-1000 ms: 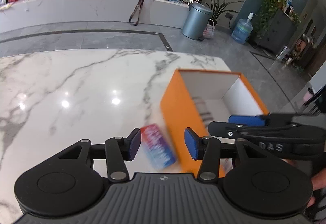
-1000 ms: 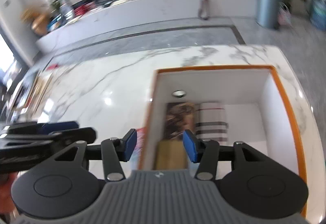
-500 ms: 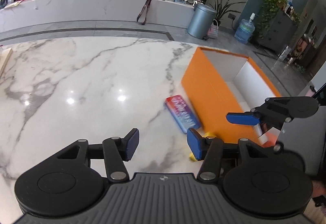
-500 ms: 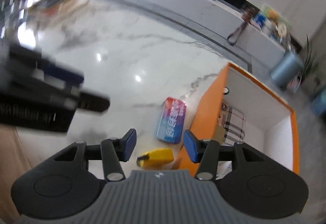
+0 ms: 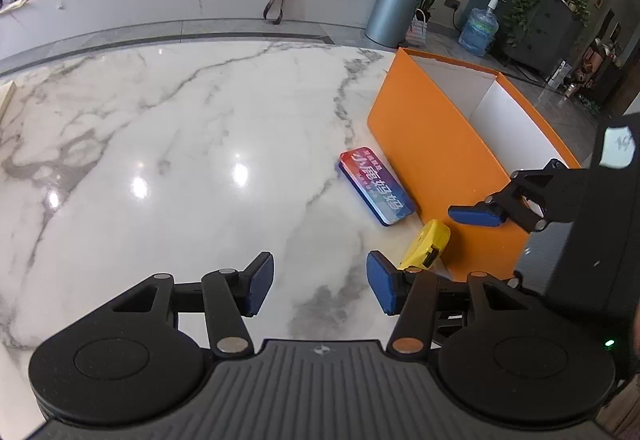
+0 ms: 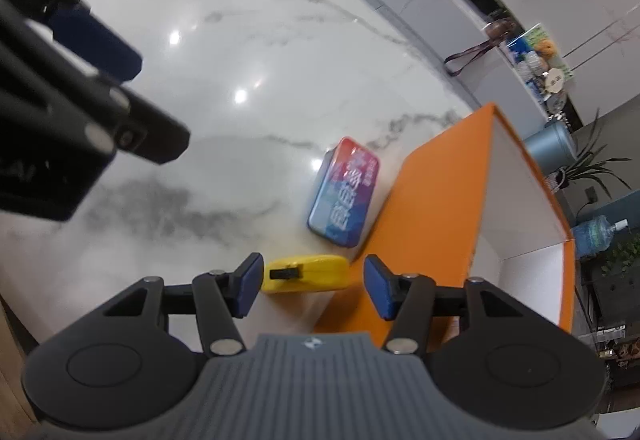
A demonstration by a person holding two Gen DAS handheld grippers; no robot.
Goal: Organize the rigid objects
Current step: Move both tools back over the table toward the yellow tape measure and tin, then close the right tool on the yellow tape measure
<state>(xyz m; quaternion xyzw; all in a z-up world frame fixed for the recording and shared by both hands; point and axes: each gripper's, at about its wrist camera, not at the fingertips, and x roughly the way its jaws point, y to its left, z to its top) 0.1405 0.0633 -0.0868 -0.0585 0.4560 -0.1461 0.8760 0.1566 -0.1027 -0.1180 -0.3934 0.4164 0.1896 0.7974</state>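
On the marble table an orange box with a white inside stands open-topped. A flat red-and-blue tin lies along the box's outer wall. A yellow tape measure rests just nearer than the tin. My right gripper hangs over the tape measure, its jaws opening; the case lies between the fingertips and the pads do not press it. My left gripper is open over bare marble, left of the tape measure, with nothing in it. One right fingertip shows against the box wall.
The marble table stretches left and far. A pale wooden piece sits at its left edge. Beyond the table stand a long counter, a metal bin and a water bottle. The left gripper's arm fills the right view's upper left.
The left gripper drew back from the tin and box, its jaws a little wider. The right gripper left the box's inside, rolled, and sank over the yellow tape measure.
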